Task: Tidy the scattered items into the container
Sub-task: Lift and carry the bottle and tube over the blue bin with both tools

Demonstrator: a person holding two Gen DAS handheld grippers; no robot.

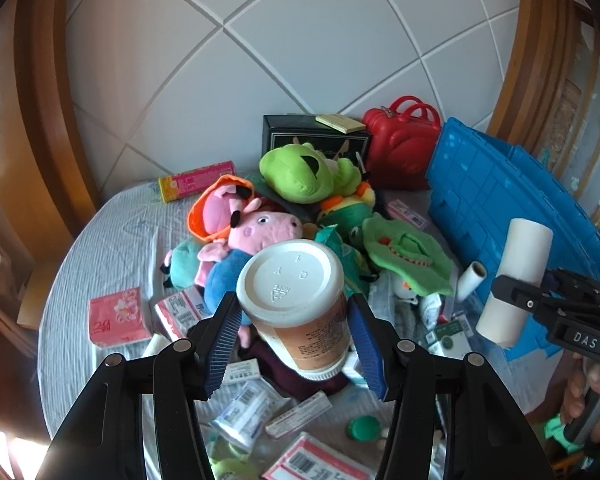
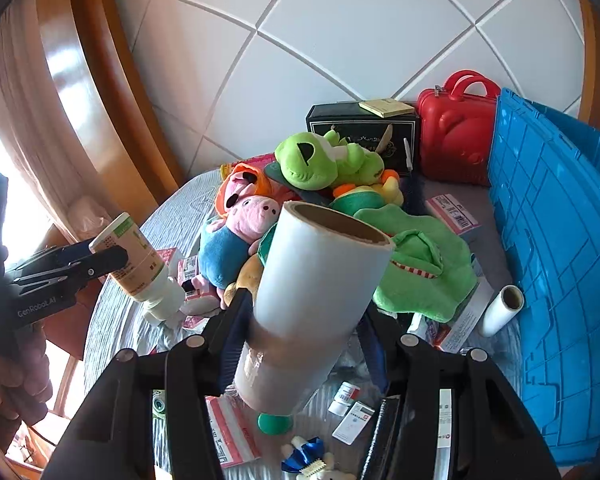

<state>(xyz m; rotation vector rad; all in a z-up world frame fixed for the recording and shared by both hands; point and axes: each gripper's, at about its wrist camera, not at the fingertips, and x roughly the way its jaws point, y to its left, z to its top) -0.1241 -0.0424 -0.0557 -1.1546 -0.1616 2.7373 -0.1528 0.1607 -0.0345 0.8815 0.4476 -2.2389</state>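
White quilted panels stand behind a bed (image 1: pixel 112 248) covered with toys and packets. Left gripper (image 1: pixel 294 334) clamps a bottle (image 1: pixel 300 304) (base forward), right gripper (image 2: pixel 300 344) clamps a paper roll (image 2: pixel 320 292), both above the clutter, beside the blue container (image 2: pixel 560 280).

Right gripper (image 1: pixel 516 304): "DAS" (left: "GenRobot.AI").

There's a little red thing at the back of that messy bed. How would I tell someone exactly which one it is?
Start at the big blue crate on the right side of the bed and follow its far edge to the white wall. There stands the red case, upright beside a black box. It is the only hard, glossy red thing there, with two looped handles on top.
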